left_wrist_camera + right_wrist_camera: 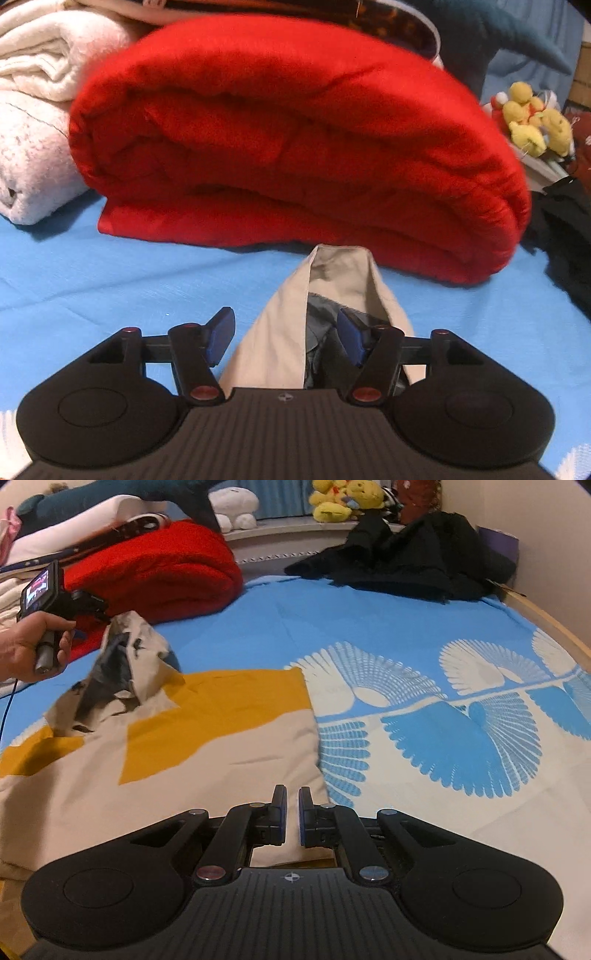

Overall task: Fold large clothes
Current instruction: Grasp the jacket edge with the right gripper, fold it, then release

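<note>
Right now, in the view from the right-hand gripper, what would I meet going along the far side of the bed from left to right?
Folded red blanket → white mushroom-shaped plush → yellow plush toys → heap of black clothing.

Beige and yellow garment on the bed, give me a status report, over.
Left gripper open around a lifted fold of the beige and yellow garment. Right gripper nearly shut, empty, over the garment's near edge. Red blanket close behind the fold.
</note>
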A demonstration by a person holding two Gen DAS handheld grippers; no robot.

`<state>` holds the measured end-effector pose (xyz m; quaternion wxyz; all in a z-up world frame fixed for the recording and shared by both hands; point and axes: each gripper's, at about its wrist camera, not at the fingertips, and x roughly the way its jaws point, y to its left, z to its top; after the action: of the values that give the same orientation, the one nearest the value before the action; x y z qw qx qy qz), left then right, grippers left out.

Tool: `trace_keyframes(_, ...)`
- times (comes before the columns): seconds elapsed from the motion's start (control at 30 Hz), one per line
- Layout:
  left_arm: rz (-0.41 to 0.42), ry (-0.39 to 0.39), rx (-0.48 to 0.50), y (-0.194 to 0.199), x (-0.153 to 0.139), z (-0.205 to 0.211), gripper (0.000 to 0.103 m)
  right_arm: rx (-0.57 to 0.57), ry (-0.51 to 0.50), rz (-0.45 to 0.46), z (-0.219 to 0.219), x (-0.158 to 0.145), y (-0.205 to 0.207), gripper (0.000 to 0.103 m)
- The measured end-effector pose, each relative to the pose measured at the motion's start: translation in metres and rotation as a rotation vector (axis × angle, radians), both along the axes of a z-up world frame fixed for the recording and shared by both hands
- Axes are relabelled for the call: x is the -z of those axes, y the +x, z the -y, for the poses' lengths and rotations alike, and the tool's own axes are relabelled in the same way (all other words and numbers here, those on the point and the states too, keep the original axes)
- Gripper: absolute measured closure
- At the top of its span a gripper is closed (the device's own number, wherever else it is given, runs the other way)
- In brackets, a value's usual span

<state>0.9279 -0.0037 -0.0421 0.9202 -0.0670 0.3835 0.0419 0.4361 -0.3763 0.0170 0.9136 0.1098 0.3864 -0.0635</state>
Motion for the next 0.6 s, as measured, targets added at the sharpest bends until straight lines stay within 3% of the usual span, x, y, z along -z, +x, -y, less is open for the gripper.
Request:
trace_keyframes(0.07,0.004,0.044,-0.003,0.004,0.007,0.004,0.049,0.01,0.001,-0.011,0.0,0.004,0.002,0.097)
trace_keyframes(0.13,0.0,0.086,0.019,0.007,0.012,0.007,0.094,0.014,0.006,-0.016,0.0,0.004,0.003,0.097)
trace_keyframes(0.17,-0.007,0.1,0.033,0.006,0.012,0.007,0.099,0.013,0.01,-0.013,0.0,0.003,0.003,0.097)
trace_keyframes(0.27,0.03,0.128,0.077,-0.011,-0.004,0.01,0.101,0.01,0.008,0.005,-0.001,-0.002,0.001,0.097)
trace_keyframes(0.37,0.1,0.097,0.161,-0.059,-0.036,0.014,0.101,0.027,0.028,0.002,0.003,-0.005,0.0,0.097)
trace_keyframes(0.47,0.186,0.108,0.312,-0.145,-0.075,0.024,0.101,0.039,0.054,0.023,0.008,-0.017,-0.003,0.097)
trace_keyframes(0.6,0.275,0.149,0.493,-0.302,-0.115,0.025,0.101,0.065,0.091,0.091,0.017,-0.037,-0.011,0.097)
